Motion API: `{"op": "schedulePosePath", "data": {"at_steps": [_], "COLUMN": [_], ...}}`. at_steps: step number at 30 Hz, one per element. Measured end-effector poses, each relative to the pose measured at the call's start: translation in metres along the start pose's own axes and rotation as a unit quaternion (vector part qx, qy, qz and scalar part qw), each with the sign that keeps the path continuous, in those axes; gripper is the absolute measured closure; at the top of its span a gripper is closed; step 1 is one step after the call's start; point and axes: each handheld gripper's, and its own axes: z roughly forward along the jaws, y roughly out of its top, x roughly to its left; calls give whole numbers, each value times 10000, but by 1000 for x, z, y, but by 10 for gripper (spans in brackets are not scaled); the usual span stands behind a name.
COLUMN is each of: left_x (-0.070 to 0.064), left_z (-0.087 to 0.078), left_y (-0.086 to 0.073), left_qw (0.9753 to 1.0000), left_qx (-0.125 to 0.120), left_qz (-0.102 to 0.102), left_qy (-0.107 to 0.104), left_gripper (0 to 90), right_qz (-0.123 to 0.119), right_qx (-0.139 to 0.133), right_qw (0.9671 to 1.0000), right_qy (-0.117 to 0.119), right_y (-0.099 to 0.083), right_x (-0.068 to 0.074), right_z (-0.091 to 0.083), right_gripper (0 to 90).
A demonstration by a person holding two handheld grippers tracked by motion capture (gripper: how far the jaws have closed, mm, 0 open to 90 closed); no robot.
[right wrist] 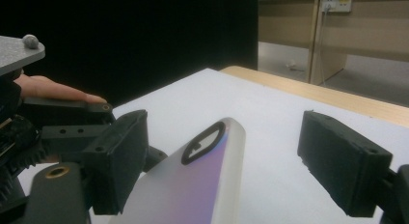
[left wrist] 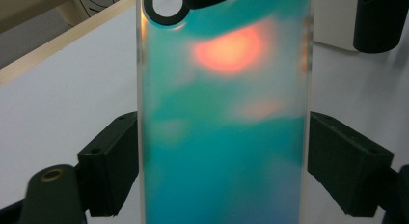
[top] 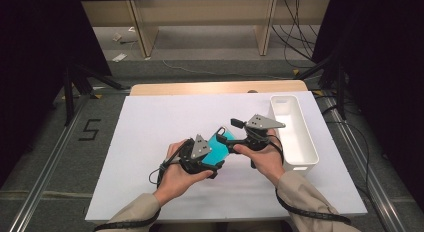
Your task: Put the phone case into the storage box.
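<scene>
Two grippers are meeting at frame centre in the high view. Left gripper (top: pixel 212 159) is clamping the teal phone case (top: pixel 218 143) across its width, both pads pressing its edges. Right gripper (right wrist: pixel 236 161) is standing wide: left pad touching the case's edge, right pad well clear. White bin (top: pixel 310 147) is sitting at right on the white table sheet (top: pixel 150 137).

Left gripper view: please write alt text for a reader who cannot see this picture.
A teal iridescent phone case with an orange glare spot stands upright, clamped by its long edges between the left gripper's two black jaws. A black-rimmed camera cutout sits at its top left corner. Behind it lies a white table with a wooden edge.
</scene>
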Motion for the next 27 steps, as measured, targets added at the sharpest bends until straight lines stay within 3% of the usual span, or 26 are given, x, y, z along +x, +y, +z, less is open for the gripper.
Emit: {"op": "schedulePosePath", "data": {"at_steps": [27], "left_x": [-2], "left_z": [1], "left_y": [0], "left_qw": [10000], "left_qx": [-46], "left_qz": [40], "left_qy": [-2], "left_gripper": [170], "right_qz": [462], "right_qx": [41], "right_qw": [9988], "right_qy": [136], "right_y": [-2], "right_x": [-2], "right_z": [3], "right_gripper": [522]}}
